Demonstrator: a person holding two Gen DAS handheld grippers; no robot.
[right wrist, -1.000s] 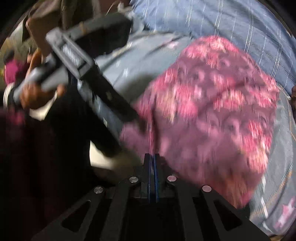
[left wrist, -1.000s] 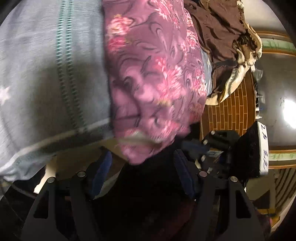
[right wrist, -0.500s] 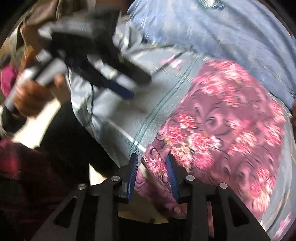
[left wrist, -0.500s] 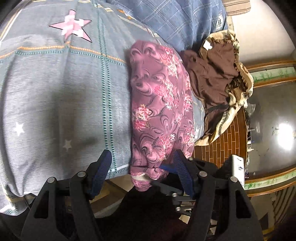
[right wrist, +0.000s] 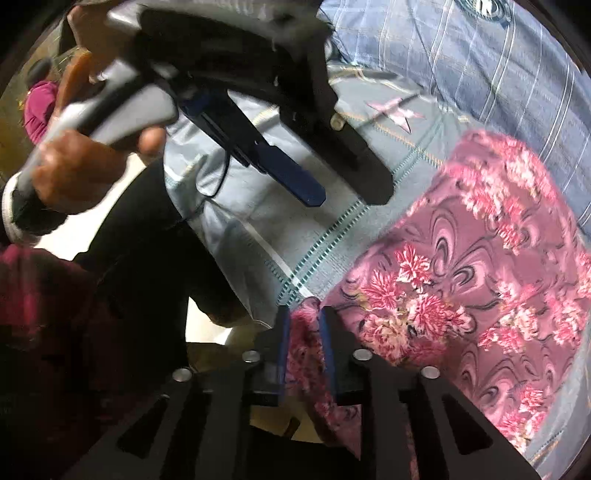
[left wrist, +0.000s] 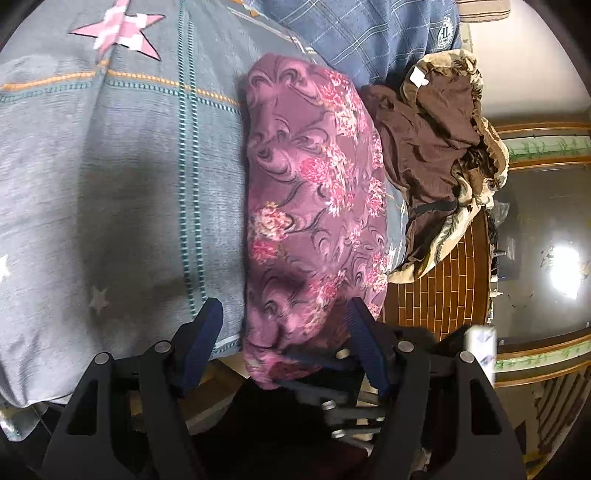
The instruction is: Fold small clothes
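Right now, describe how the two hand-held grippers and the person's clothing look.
Each hand-held gripper, left and right, has black angular arms with triangular cut-outs, silver bolt heads and ribbed dark-blue pads. The left one has a grey handle and a thin black cable. Sleeve: maroon.

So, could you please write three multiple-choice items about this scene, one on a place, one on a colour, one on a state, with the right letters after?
1. Where does the brown garment lie relative to the floral garment in the left wrist view?
A. to its left
B. to its right
C. under the left gripper

2. What colour is the large star printed on the grey bedsheet?
A. pink
B. green
C. yellow

3. What is between the jaws of the right gripper?
A. nothing
B. the brown garment
C. an edge of the floral garment

Answers:
1. B, the brown heap sits at the floral cloth's right side, by the bed's edge.
2. A, the star is pink and white.
3. C, pink flowered cloth fills the gap while the jaws are closing.
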